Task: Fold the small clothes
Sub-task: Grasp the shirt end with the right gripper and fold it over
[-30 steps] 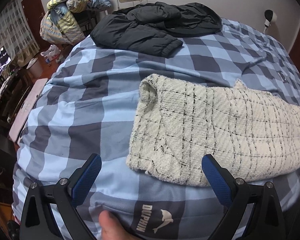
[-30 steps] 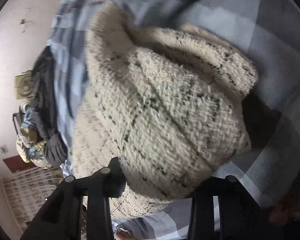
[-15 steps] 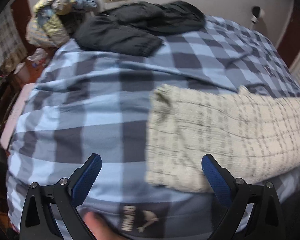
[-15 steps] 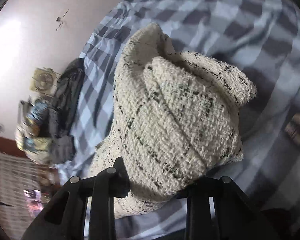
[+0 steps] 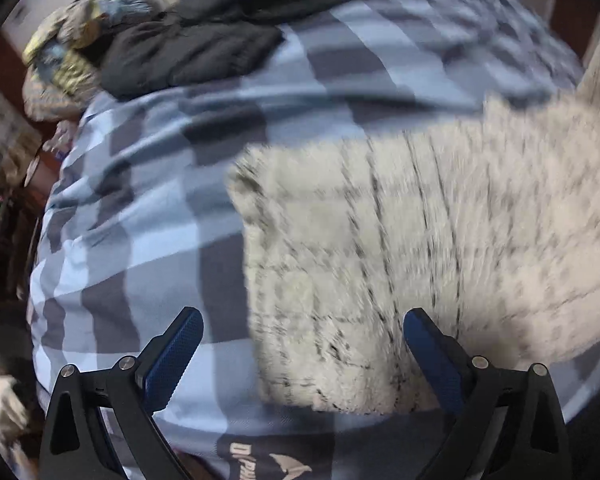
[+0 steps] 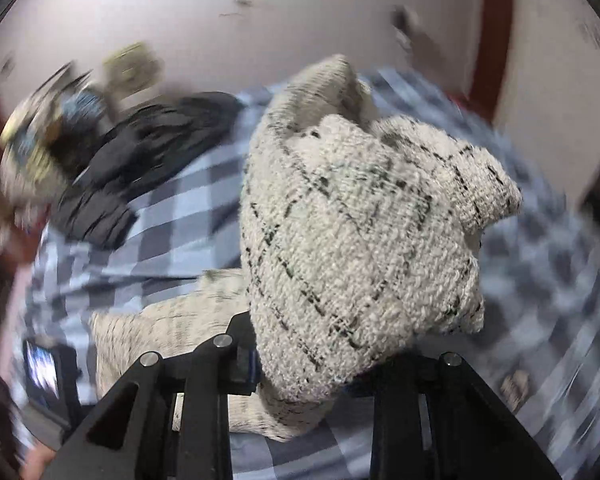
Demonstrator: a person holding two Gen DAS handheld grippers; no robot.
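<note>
At the left, the left gripper [image 5: 303, 354] hangs over the checked bedspread [image 5: 148, 208], its blue-padded jaws spread wide with nothing between the pads; the near left corner of the cream knitted garment [image 5: 400, 248] lies flat on the bed just ahead of them. A black jacket [image 5: 204, 40] sits at the far end (blurred). To the right, the right gripper [image 6: 312, 364] has just been closing and is clamped on a bunched fold of the same garment [image 6: 360, 220], lifted clear of the bedspread.
</note>
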